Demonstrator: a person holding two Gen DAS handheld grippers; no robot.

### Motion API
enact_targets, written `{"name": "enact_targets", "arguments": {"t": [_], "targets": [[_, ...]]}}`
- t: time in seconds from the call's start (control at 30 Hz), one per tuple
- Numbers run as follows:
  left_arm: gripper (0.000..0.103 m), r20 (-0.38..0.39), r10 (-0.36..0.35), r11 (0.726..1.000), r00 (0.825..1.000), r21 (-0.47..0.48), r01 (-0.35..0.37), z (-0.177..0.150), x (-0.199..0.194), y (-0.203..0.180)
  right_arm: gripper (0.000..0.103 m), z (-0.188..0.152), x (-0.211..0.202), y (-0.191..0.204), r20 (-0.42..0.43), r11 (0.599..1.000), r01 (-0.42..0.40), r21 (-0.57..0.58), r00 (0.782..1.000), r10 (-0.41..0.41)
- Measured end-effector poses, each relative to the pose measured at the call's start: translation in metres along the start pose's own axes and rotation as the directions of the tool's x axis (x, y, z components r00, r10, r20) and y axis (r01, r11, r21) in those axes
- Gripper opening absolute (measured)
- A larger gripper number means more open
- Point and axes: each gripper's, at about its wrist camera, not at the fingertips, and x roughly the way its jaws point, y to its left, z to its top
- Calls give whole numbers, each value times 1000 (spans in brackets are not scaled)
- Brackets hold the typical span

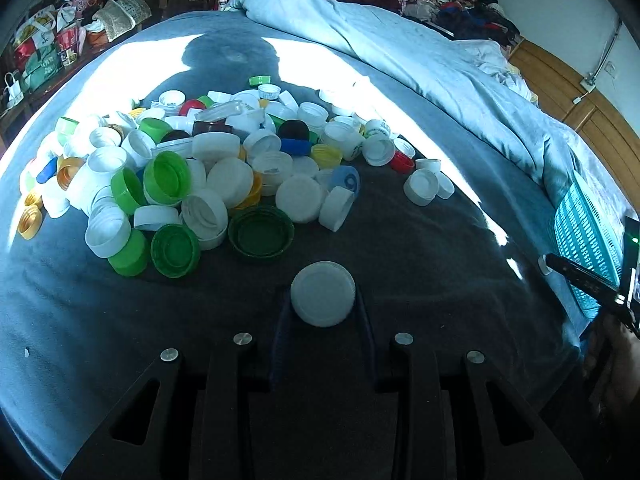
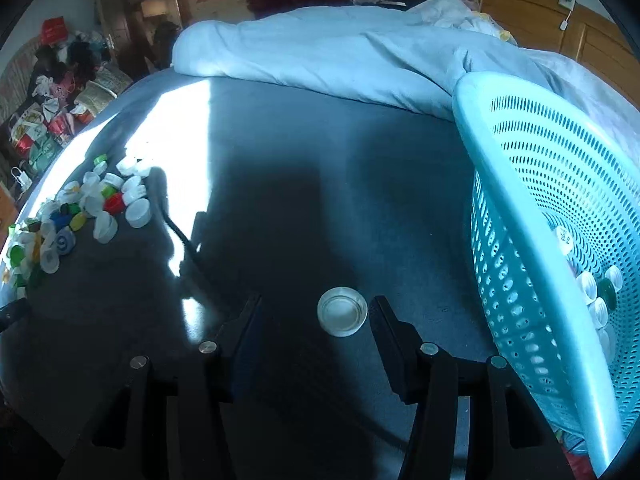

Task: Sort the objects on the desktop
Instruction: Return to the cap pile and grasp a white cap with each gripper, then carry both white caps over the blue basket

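Left gripper low centre, clenched on white cap; cap pile beyond, centre left; right gripper low centre, jaws apart around upturned cap, not touching; teal basket at right, caps inside.

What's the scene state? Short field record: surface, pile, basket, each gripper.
surface: dark blanket on a bed
pile: mixed caps, mostly white and green, heaped on the blanket
basket: teal basket, tilted, some caps inside
left gripper: shut on a white cap, closed top facing the camera
right gripper: open; a small cap, open side up, lies between the fingers, untouched
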Motion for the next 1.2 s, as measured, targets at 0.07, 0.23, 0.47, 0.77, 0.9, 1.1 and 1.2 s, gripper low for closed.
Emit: {"name": "enact_targets", "arguments": {"t": [0.07, 0.23, 0.47, 0.77, 0.9, 1.1, 1.2], "targets": [[27, -8, 1, 1000, 1000, 6, -1, -1, 2, -2, 50, -3, 9, -4, -34, 1000, 7, 14, 999, -7], [27, -17, 11, 1000, 1000, 18, -11, -2, 2, -5, 32, -5, 12, -11, -64, 999, -42, 24, 997, 43], [27, 54, -7, 998, 999, 62, 3, 15, -29, -32, 32, -4, -56, 12, 53, 986, -147, -75, 987, 151], [27, 126, -28, 982, 992, 187, 4, 55, -65, -106, 32, 26, -162, 11, 262, 980, -128, -149, 951, 164], [27, 139, -32, 966, 990, 260, -5, 73, -67, -156, 32, 36, -190, -13, 324, 989, -80, -122, 939, 116], [27, 145, -55, 921, 988, 390, -6, 89, -63, -238, 32, 47, -214, -62, 371, 999, -16, -45, 928, 32], [27, 137, -81, 895, 987, 446, 12, 93, -58, -281, 32, 47, -223, -85, 382, 1000, 7, -6, 924, -4]]}}
